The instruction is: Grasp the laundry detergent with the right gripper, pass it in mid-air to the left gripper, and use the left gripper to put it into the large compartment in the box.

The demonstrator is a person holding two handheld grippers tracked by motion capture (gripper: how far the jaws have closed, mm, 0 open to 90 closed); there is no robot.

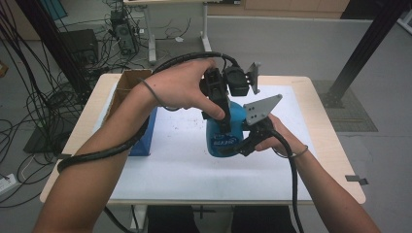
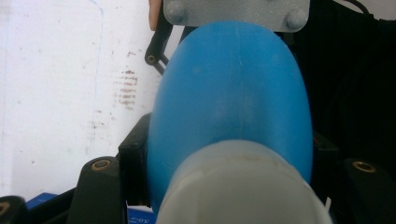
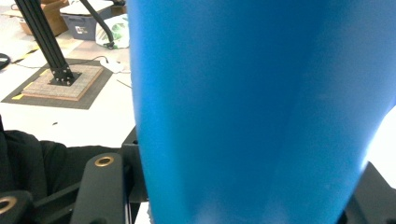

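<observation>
Two tools clamp one blue bottle point(image 1: 221, 136) over the bench point(image 1: 184, 170), left tool point(image 1: 217, 112) shut on its cap end above, right tool point(image 1: 245, 141) shut on its body beside; opposing twists could slip the smooth plastic loose.

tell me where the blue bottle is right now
In the high view the blue bottle stands near the middle of the white mat, held between the left claw on top and the right claw at its side.

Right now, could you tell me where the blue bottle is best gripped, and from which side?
Grip the blue bottle across its narrower upper body, from the side, as the right gripper does; the left gripper clamps the pale cap end from above. The body tapers, so jaws probably seat best there.
</observation>
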